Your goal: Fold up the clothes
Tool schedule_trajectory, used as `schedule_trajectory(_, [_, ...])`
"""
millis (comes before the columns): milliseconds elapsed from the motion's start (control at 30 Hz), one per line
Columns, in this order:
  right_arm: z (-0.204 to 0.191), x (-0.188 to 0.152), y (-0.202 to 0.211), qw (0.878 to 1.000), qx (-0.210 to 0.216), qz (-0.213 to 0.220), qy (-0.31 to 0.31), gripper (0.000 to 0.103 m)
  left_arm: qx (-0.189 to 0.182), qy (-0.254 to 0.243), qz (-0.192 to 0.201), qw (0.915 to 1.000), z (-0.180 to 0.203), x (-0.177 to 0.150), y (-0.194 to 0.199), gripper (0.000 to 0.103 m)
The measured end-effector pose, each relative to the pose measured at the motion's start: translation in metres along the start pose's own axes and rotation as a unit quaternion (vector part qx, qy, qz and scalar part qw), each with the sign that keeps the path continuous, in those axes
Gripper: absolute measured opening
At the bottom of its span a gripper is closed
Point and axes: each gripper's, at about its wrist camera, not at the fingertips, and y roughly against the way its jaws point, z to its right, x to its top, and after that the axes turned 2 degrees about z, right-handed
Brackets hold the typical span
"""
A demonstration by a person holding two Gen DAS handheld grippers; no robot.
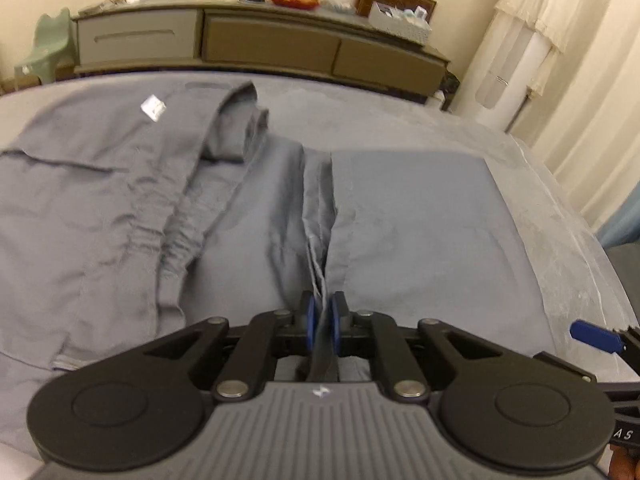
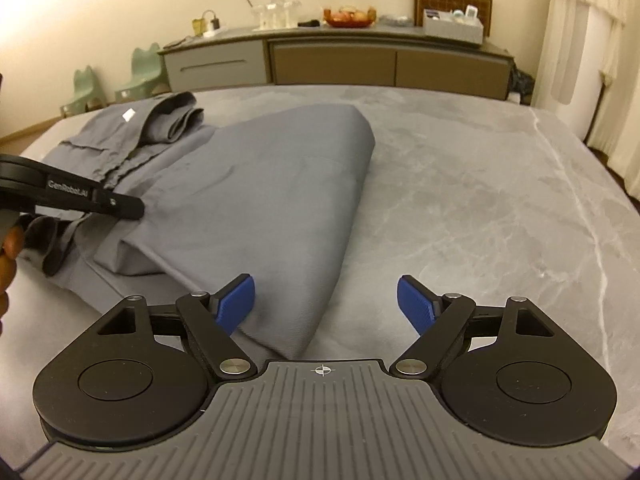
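one grey shirt (image 2: 256,184) with one white tag (image 1: 153,108), two hand-held grippers, left (image 1: 321,322) and right (image 2: 326,304), two green kiddie chairs (image 2: 146,70), one long sideboard (image 2: 336,60), one red fruit bowl (image 2: 349,18), one white basket (image 2: 454,26)

Legible text: "GenRobot.ai", white lettering, on black side arm of left gripper (image 2: 132,206), seen in right wrist view. Letters "A S" on black part at lower right edge of left wrist view, rest cut off. White label (image 1: 153,109) on grey garment (image 1: 120,184): print too small/blurred to read. No nos. or other signs legible.
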Motion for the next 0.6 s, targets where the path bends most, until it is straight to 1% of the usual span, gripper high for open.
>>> schedule_trajectory(67, [0.002,0.001,0.002,1.0,0.009,0.006,-0.004,0.081,0.011,-0.008,0.002,0.9999,-0.001,0.003,0.001,0.009])
schedule_trajectory(133, [0.004,0.002,0.0,1.0,0.02,0.001,-0.014,0.081,0.012,-0.021,-0.039,0.999,-0.003,0.005,-0.013,0.016])
schedule_trajectory(167, [0.005,0.001,-0.003,0.999,0.025,-0.007,-0.02,0.081,0.01,-0.027,-0.046,0.9985,-0.003,0.004,-0.015,0.019])
schedule_trajectory(233, [0.01,0.001,-0.006,0.999,0.035,-0.017,-0.037,0.081,0.008,-0.035,-0.036,0.9987,-0.003,0.003,-0.002,0.029])
schedule_trajectory(267, [0.014,0.001,-0.005,0.998,0.038,-0.016,-0.05,0.081,0.003,-0.038,-0.022,0.999,-0.003,0.003,0.007,0.042])
schedule_trajectory(300, [0.019,0.002,-0.004,0.997,0.041,-0.013,-0.064,0.081,0.006,-0.042,0.002,0.9991,-0.006,0.002,0.02,0.053])
schedule_trajectory(333, [0.023,0.002,-0.003,0.996,0.043,-0.012,-0.077,0.082,0.011,-0.047,0.029,0.9984,-0.009,0.001,0.033,0.055])
schedule_trajectory(367, [0.027,0.002,-0.004,0.995,0.042,-0.013,-0.087,0.082,0.028,-0.053,0.051,0.9969,-0.013,-0.001,0.043,0.056])
schedule_trajectory(400, [0.03,0.001,-0.004,0.994,0.042,-0.014,-0.097,0.082,0.048,-0.058,0.065,0.9951,-0.018,-0.004,0.051,0.056])
schedule_trajectory(433, [0.034,0.001,-0.005,0.993,0.042,-0.015,-0.108,0.082,0.053,-0.058,0.061,0.9951,-0.026,-0.005,0.051,0.056])
schedule_trajectory(467, [0.037,0.001,-0.006,0.992,0.043,-0.017,-0.117,0.082,0.054,-0.056,0.053,0.9956,-0.034,-0.007,0.05,0.057])
schedule_trajectory(533, [0.037,0.002,-0.008,0.99,0.049,-0.022,-0.13,0.082,0.044,-0.044,-0.009,0.998,-0.049,-0.017,0.031,0.056])
schedule_trajectory(600, [0.038,0.001,-0.011,0.988,0.054,-0.029,-0.144,0.087,0.049,-0.054,-0.023,0.9971,-0.05,-0.026,0.023,0.054])
